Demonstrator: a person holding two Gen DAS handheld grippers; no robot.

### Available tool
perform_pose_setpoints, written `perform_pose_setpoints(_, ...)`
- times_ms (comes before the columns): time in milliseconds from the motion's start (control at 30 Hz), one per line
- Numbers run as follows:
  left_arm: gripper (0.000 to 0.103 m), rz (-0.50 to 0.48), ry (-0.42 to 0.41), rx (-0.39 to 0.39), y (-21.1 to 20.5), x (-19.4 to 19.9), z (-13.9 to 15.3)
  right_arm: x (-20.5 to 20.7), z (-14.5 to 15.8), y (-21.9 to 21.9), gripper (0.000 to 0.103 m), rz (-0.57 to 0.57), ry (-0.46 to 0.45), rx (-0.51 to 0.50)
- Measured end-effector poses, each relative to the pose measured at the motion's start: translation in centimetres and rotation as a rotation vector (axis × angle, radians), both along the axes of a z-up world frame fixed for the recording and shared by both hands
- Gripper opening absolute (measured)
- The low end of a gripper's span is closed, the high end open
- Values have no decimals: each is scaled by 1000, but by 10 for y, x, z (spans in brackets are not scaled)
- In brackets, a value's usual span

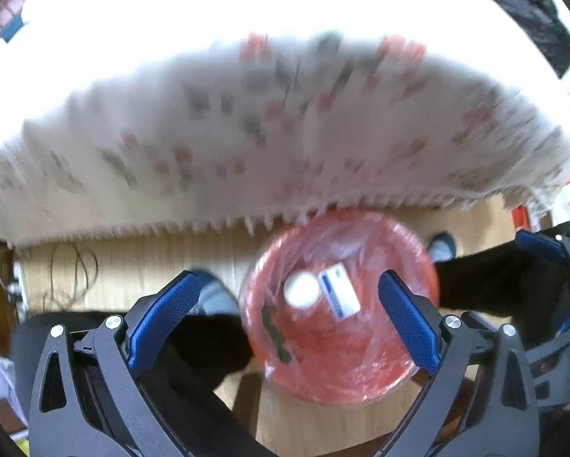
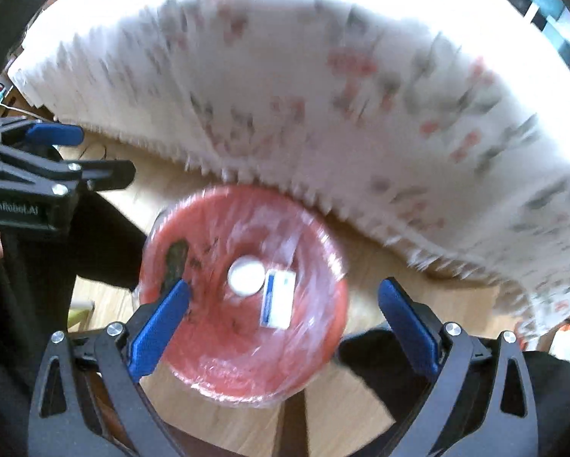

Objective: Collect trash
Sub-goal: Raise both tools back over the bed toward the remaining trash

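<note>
A red bin (image 1: 361,373) lined with clear plastic stands on the wooden floor below both grippers; it also shows in the right wrist view (image 2: 224,354). Inside lie a white round lid (image 1: 302,290) (image 2: 245,275), a white and blue packet (image 1: 340,293) (image 2: 279,299) and a dark scrap (image 1: 275,333) (image 2: 174,261). My left gripper (image 1: 289,304) is open and empty above the bin. My right gripper (image 2: 285,304) is open and empty above it too. The right gripper shows at the right edge of the left view (image 1: 551,278), the left one at the left of the right view (image 2: 56,152).
A table covered by a white fringed cloth with red and grey marks (image 1: 269,125) (image 2: 342,95) hangs just beyond the bin. My dark trouser legs (image 1: 205,346) (image 2: 106,240) flank the bin. Cables (image 1: 71,274) lie on the floor at the left.
</note>
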State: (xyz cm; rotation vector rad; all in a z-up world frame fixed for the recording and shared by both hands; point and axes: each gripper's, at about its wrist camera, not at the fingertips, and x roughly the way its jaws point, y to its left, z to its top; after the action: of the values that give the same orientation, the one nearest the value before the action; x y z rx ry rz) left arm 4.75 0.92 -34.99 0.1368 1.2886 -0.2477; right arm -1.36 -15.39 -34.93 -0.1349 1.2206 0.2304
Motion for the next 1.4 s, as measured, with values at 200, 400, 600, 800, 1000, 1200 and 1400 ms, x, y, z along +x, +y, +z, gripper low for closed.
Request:
perform_pose_setpoints(200, 97, -9, -161, -57, 1, -5, 74, -2, 55, -15, 98, -54, -112, 39)
perform_pose_setpoints(400, 97, -32, -286, -69, 0, 2, 139, 7, 118, -25, 98, -102, -240, 63)
perform_pose_setpoints(600, 97, -35, -388, -65, 3, 23, 194, 28, 175, -29, 98, -132, -351, 110)
perform_pose_setpoints(800, 97, -5, -428, -57, 10, 64, 214, 61, 206, -24, 98, -99, -427, 85)
perform_pose_setpoints(1000, 97, 7, -433, -70, 17, 106, 213, 106, 205, -22, 98, -100, -441, 79)
perform_pose_setpoints(1200, 97, 17, -403, -76, 18, 150, 193, 152, 184, -13, 98, -84, -424, 61)
perform_pose_setpoints(1400, 97, 33, -354, -81, 17, 196, 165, 197, 157, -5, 98, -71, -394, 53)
